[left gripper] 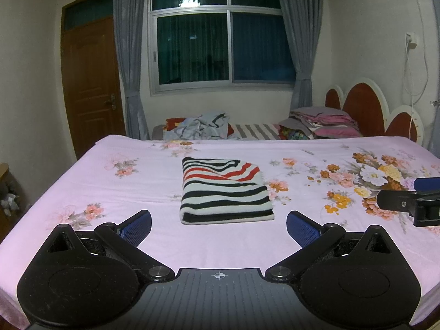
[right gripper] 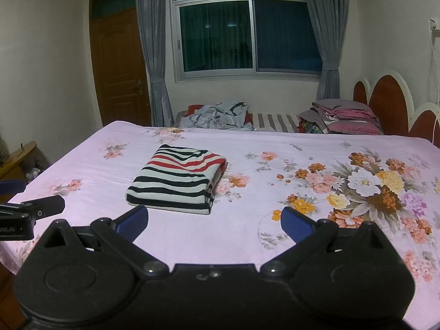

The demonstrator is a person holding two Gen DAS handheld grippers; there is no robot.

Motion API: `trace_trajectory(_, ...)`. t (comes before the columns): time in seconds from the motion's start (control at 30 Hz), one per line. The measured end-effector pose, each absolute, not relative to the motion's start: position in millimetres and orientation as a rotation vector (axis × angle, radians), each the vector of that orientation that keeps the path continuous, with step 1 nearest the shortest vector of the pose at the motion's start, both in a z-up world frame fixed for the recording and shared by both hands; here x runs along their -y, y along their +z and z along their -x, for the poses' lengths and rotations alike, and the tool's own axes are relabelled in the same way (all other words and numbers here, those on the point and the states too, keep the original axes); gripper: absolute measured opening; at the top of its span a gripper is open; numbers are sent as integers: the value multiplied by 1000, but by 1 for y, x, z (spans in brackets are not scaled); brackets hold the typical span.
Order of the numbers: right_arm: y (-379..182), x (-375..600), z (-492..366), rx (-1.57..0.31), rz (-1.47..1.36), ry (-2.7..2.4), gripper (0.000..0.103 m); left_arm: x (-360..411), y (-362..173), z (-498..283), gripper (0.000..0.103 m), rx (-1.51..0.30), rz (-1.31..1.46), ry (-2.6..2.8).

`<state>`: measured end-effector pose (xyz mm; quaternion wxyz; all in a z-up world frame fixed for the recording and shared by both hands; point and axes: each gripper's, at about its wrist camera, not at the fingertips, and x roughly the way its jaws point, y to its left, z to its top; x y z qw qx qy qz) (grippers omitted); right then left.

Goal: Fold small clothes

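striped garment [left gripper: 224, 191] lies folded mid-bed [left gripper: 110, 192]; left gripper [left gripper: 218, 227] and right gripper [right gripper: 214, 224] both spread, empty; leave fold undisturbed, back off level toward near edge.

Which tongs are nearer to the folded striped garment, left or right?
Left, though only slightly. The left tongs sit open directly in front of the striped garment. The right tongs are also open, with the garment ahead toward their left.

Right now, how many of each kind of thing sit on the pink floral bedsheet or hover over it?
Folded black, white and red striped garment: 1
Black two-finger grippers with blue pads, both open: 2 (left gripper, right gripper)
Total: 3
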<state>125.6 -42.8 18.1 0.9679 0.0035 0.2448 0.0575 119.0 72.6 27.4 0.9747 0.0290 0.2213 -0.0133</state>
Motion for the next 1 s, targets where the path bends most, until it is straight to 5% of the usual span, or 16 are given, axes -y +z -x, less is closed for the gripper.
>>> trace_trajectory(1.0,17,43,-127,-505,2,128,103,-72,24,-120,103,-425,-35,-36)
